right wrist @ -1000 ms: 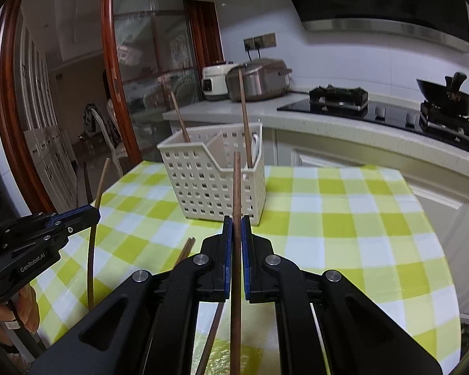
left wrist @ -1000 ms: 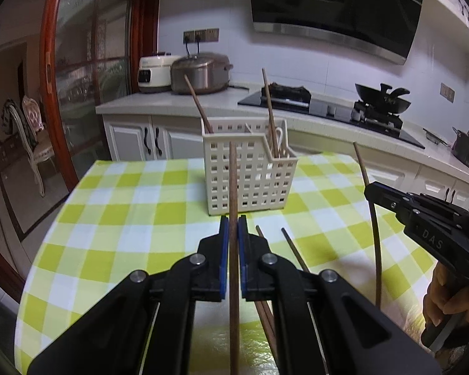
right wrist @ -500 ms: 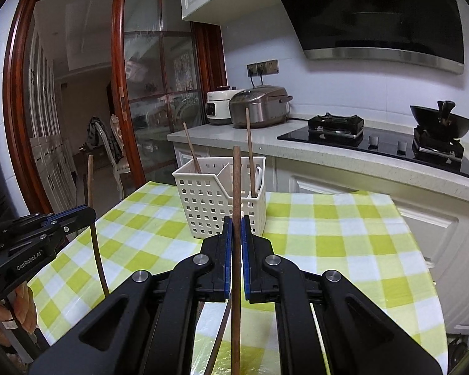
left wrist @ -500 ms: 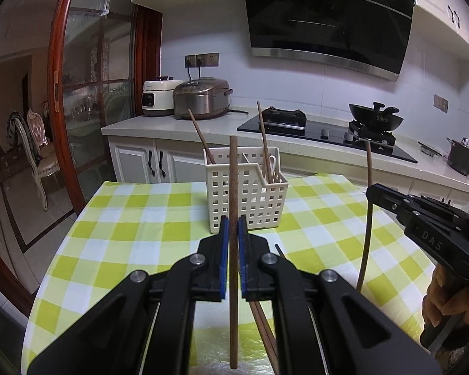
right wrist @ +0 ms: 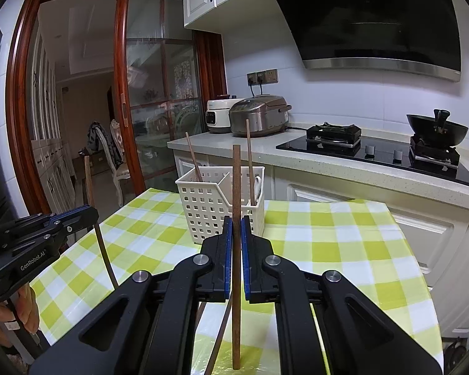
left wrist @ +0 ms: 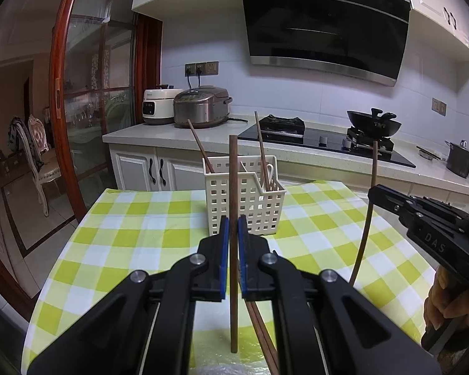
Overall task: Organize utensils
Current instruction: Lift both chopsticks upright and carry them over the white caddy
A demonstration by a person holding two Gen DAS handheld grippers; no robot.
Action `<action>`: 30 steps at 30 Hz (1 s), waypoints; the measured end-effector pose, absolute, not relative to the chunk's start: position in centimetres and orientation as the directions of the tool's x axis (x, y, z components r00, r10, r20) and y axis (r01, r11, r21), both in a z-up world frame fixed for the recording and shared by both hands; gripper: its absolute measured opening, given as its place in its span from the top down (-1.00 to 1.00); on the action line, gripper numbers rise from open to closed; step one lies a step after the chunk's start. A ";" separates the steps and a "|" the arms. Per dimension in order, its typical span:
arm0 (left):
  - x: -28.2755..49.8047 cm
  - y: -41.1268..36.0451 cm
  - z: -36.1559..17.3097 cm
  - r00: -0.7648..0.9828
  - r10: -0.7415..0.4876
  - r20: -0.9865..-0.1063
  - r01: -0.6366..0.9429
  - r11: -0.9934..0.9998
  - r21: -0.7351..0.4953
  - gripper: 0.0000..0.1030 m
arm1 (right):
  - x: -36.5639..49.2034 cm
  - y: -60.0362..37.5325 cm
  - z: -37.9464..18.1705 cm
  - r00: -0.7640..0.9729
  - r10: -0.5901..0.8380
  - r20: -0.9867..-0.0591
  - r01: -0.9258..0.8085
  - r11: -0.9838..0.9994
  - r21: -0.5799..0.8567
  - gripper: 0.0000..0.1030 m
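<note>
**Two chopsticks lifted, two already in the basket**

Two sets of tongs each pinch one brown chopstick upright above a table (left wrist: 134, 218) covered in a yellow-green checked cloth. The left tongs (left wrist: 233, 234) are pressed onto a chopstick (left wrist: 233, 187) that stands straight up between the blue pads. The right tongs (right wrist: 236, 237) are pressed onto a second chopstick (right wrist: 236, 187) in the same way. Each pair also shows at the edge of the other's view, chopstick in its grip.

A white slotted basket (left wrist: 250, 206) stands on the table ahead of both tongs, well apart from them. It is split into compartments. One chopstick (left wrist: 198, 143) leans out of the left compartment. Another (left wrist: 261, 147) stands in the right compartment, beside what may be a white spoon handle, though it is too small to be sure.

More chopsticks (left wrist: 262, 334) lie loose on the table beneath the tongs; their number is hidden by the tong bodies.

By my judgement the task is partway along: two chopsticks are stowed, two are held and not yet over the basket, and the loose ones remain to be gathered. Behind the table runs a kitchen counter with two rice cookers, a hob and a wok.
</note>
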State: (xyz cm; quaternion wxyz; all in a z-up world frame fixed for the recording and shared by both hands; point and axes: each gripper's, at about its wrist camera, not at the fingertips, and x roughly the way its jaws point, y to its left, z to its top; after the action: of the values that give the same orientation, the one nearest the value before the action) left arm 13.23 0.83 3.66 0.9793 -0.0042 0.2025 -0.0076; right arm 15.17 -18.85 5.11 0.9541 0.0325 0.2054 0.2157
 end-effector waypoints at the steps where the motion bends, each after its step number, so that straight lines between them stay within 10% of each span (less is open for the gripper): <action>1: 13.2 0.8 3.6 0.918 -0.017 -0.396 0.014 1.000 -0.010 0.89 | 15.1 -18.8 5.1 0.823 0.426 -0.377 -0.399 0.905 0.150 0.88; 30: 18.9 1.6 10.1 0.927 -0.077 -0.367 0.079 0.997 -0.010 0.89 | 22.4 -17.1 9.4 0.843 0.414 -0.343 -0.388 0.910 0.144 0.88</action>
State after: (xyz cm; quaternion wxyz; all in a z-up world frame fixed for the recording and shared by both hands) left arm 18.93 1.57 10.09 0.9816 0.0025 0.1868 -0.0397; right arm 22.36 -17.14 9.38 0.9594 0.0346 0.1863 0.2091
